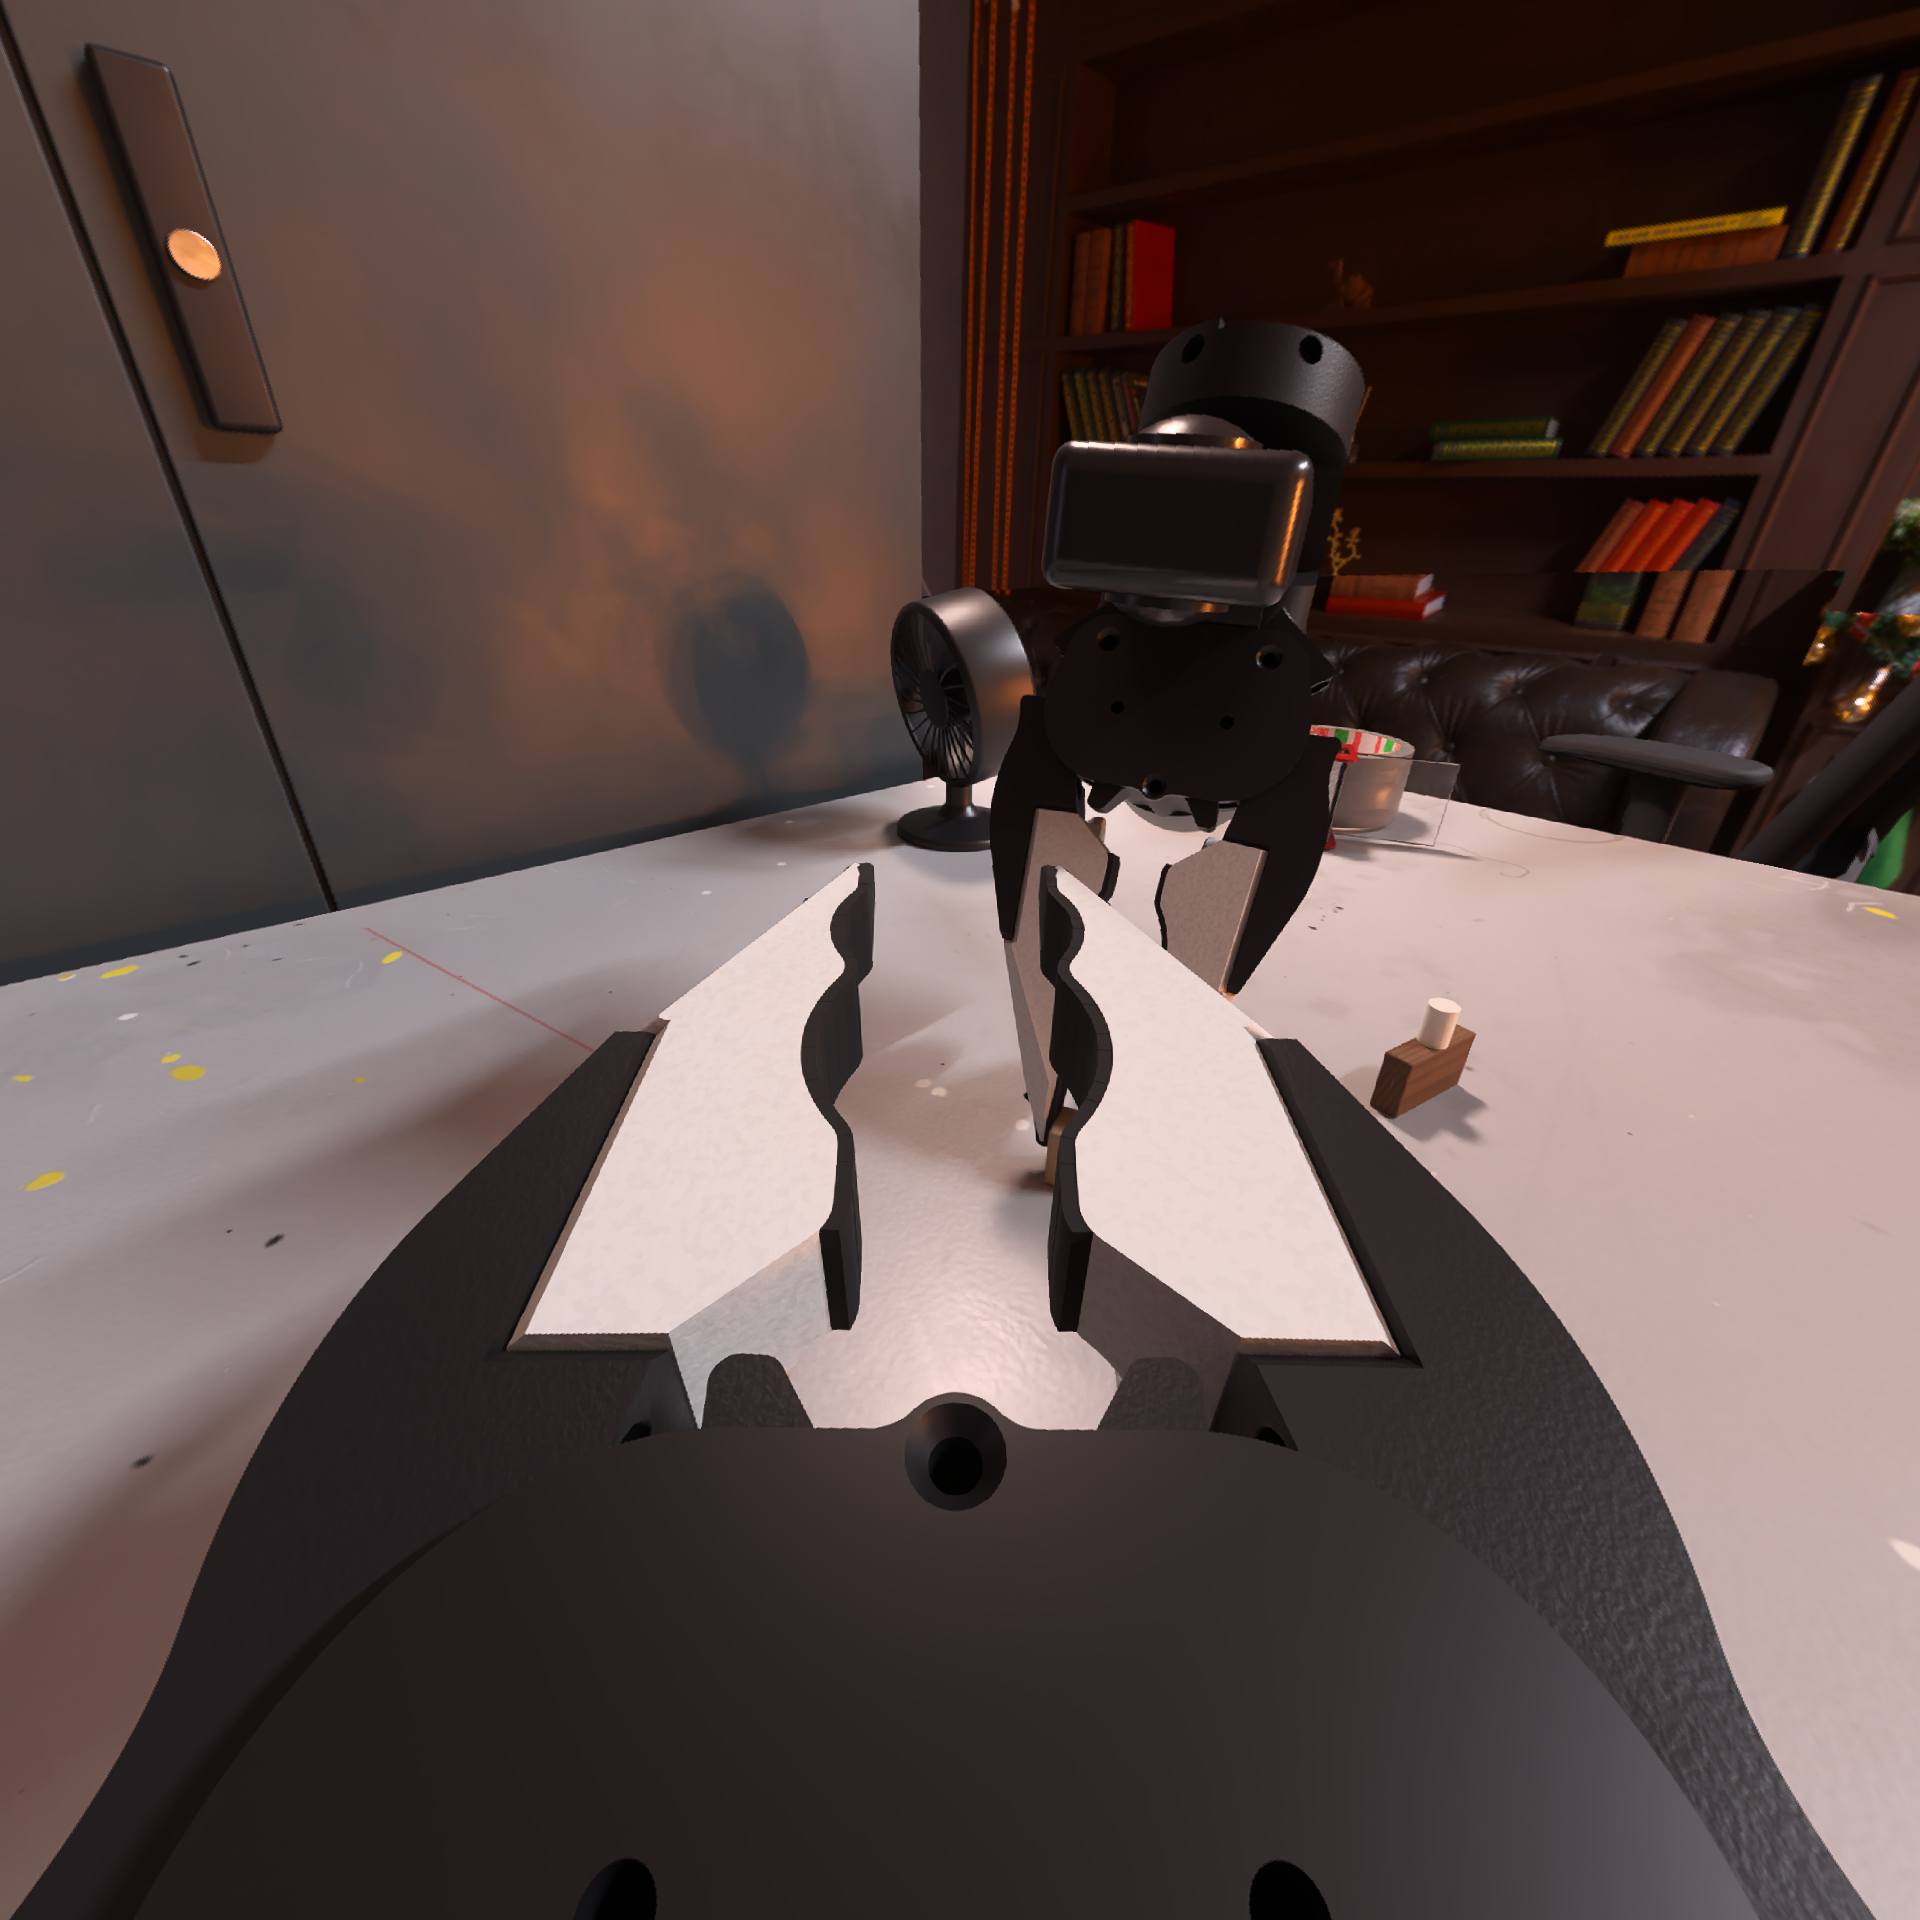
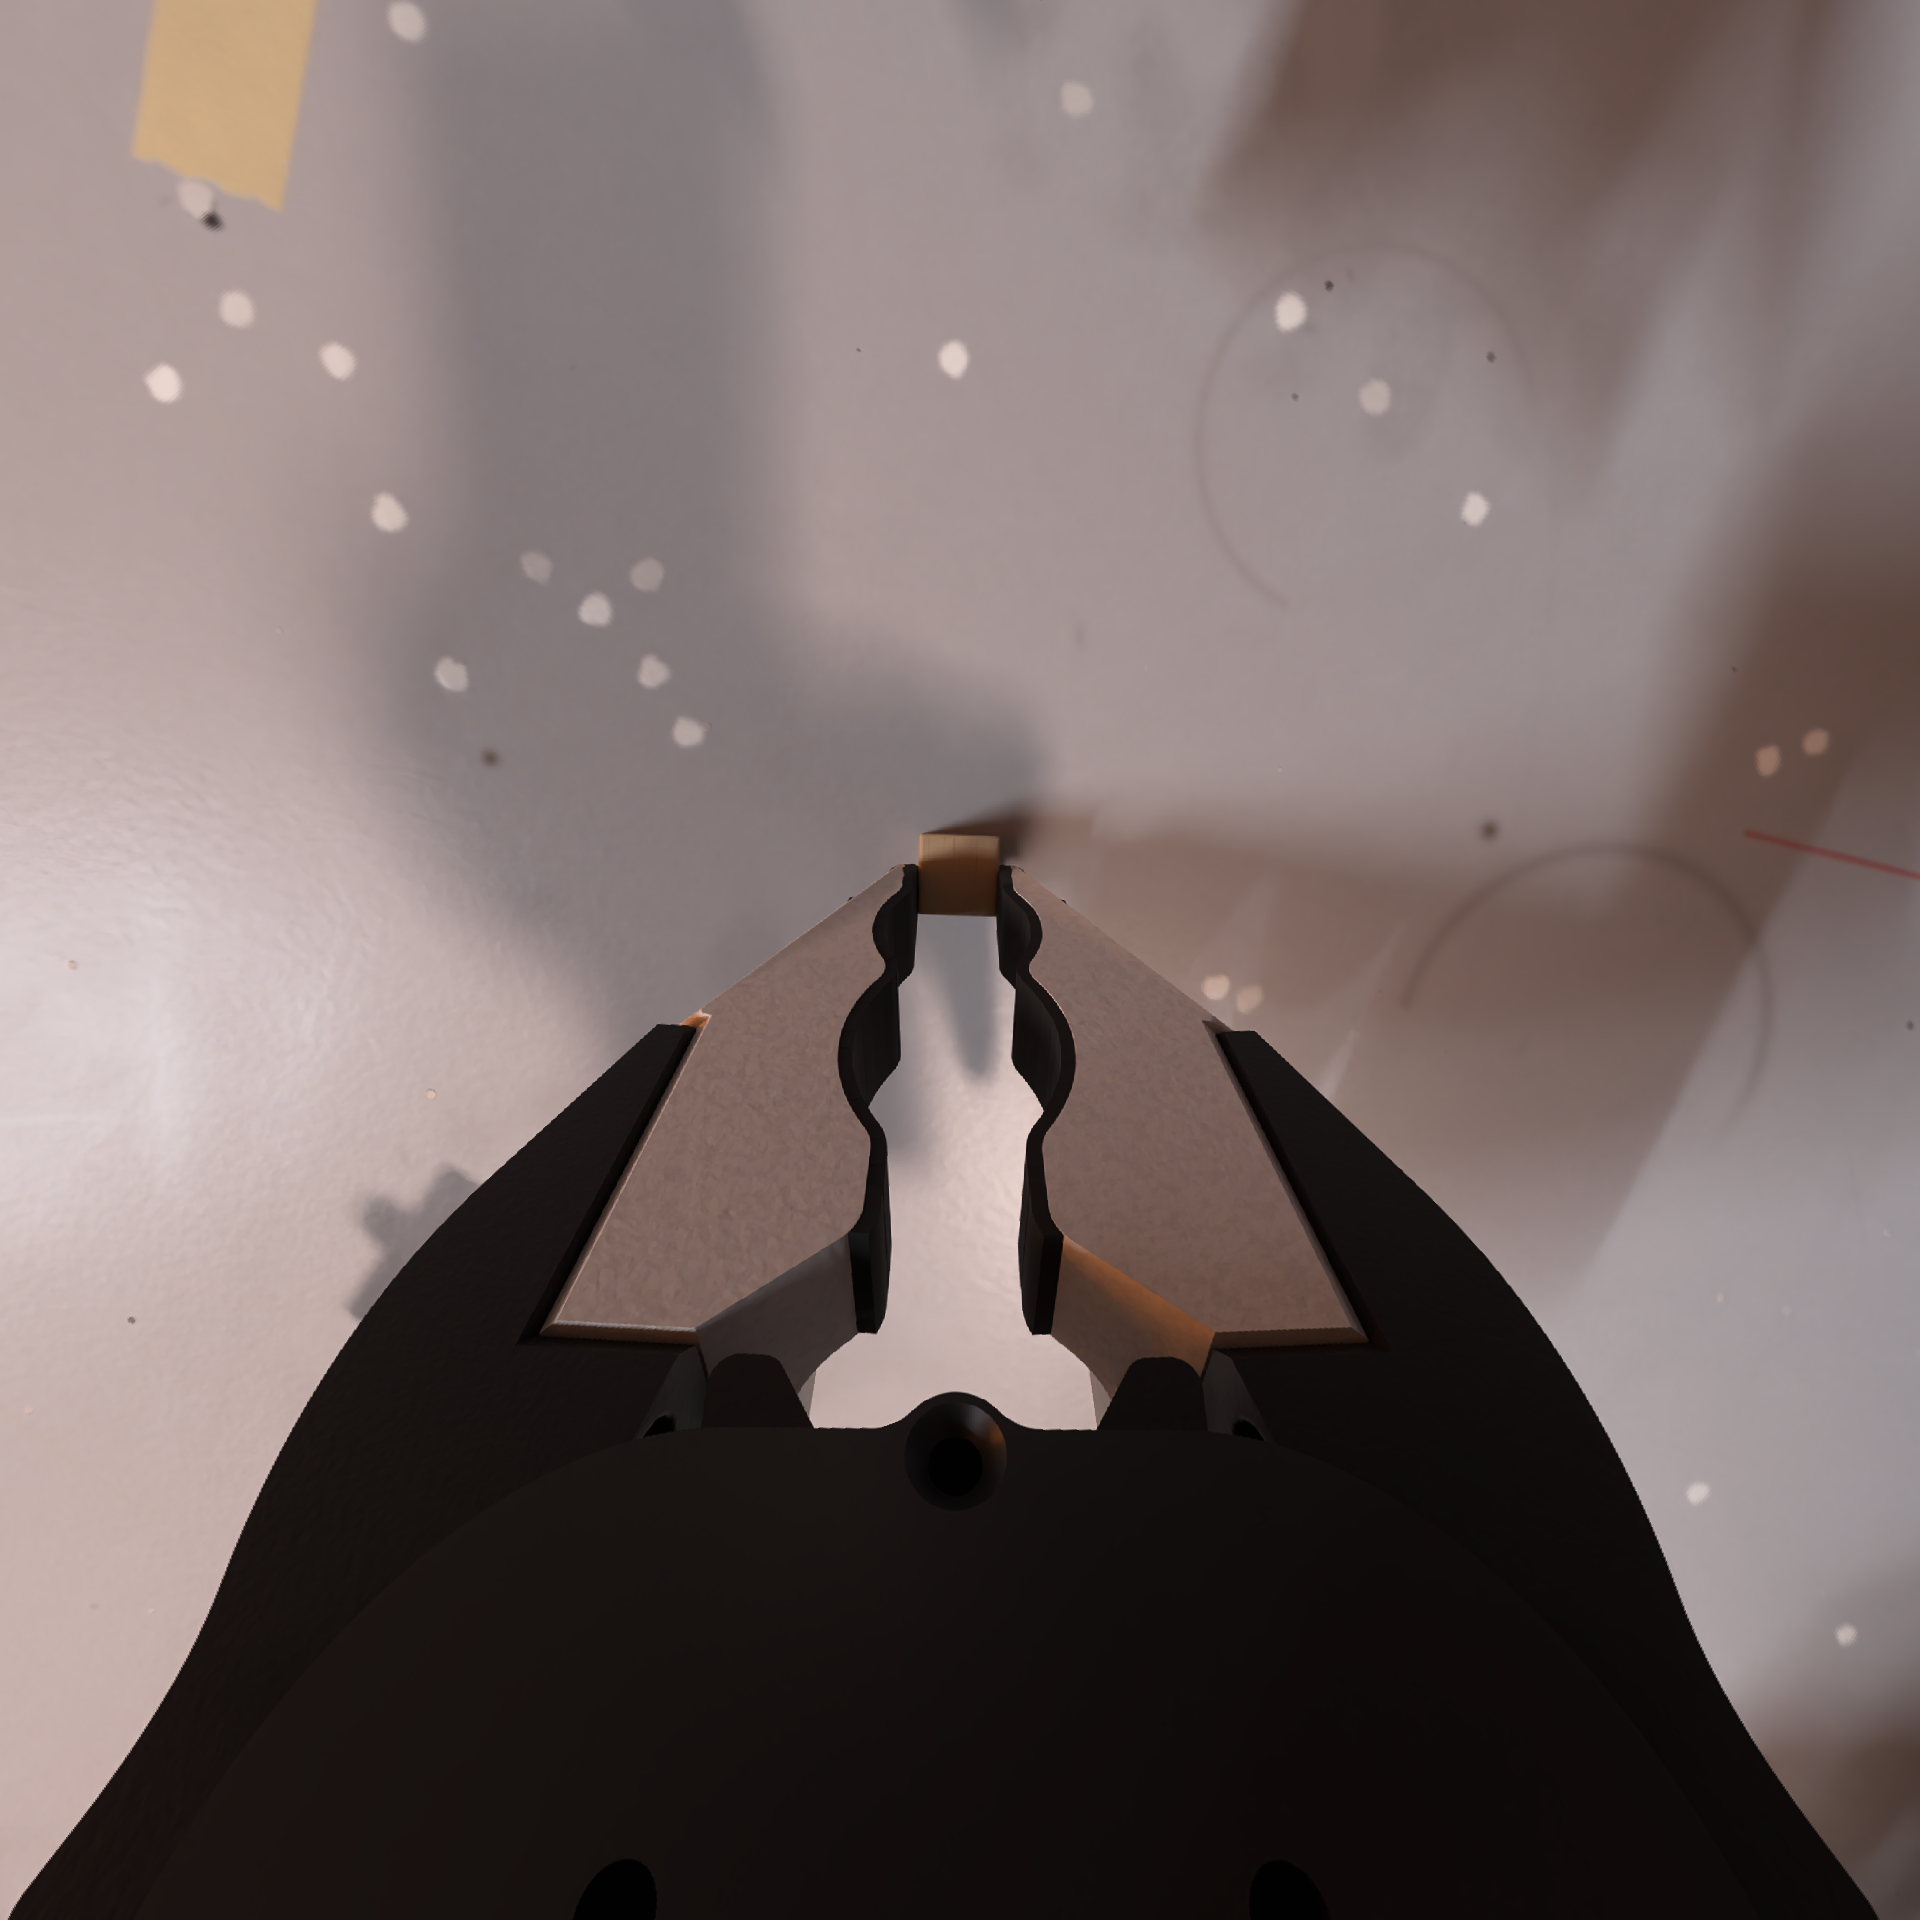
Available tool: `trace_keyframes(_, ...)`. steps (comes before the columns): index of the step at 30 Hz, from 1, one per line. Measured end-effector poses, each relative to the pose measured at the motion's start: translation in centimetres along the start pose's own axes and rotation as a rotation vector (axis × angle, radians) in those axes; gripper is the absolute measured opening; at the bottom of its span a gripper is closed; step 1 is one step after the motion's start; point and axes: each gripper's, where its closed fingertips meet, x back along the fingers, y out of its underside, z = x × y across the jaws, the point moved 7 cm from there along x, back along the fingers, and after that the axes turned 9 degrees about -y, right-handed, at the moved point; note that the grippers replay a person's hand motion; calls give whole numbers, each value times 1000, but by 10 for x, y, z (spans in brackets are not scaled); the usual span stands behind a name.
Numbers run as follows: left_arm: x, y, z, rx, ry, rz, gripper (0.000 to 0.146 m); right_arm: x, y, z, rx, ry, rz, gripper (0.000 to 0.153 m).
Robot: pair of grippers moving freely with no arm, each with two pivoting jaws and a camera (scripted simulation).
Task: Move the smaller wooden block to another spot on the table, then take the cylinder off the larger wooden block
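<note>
The smaller wooden block, pale and cube-like, is pinched between my right gripper's fingertips, at or just above the white table. In the left wrist view the right gripper points down with the block at its tips, partly hidden behind my left finger. The larger dark wooden block lies on the table to the right, with a short white cylinder standing on it. My left gripper is open and empty, low over the table, facing the right gripper.
A black desk fan and a roll of tape stand at the table's far edge. A grey wall rises on the left, bookshelves and a dark sofa behind. A beige tape strip is stuck to the paint-speckled table.
</note>
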Motion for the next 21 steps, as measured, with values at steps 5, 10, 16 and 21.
trace_keyframes(5,-1,1,1,5,35,-11,31,18,13,-9,-61,158,1,14)
trace_keyframes(10,-4,3,6,-11,89,-44,31,57,56,-64,-248,261,82,14)
trace_keyframes(16,-19,12,24,-112,178,-184,31,51,102,-131,-395,221,11,14)
trace_keyframes(21,-29,18,45,-95,261,-264,31,44,108,-143,-413,218,18,14)
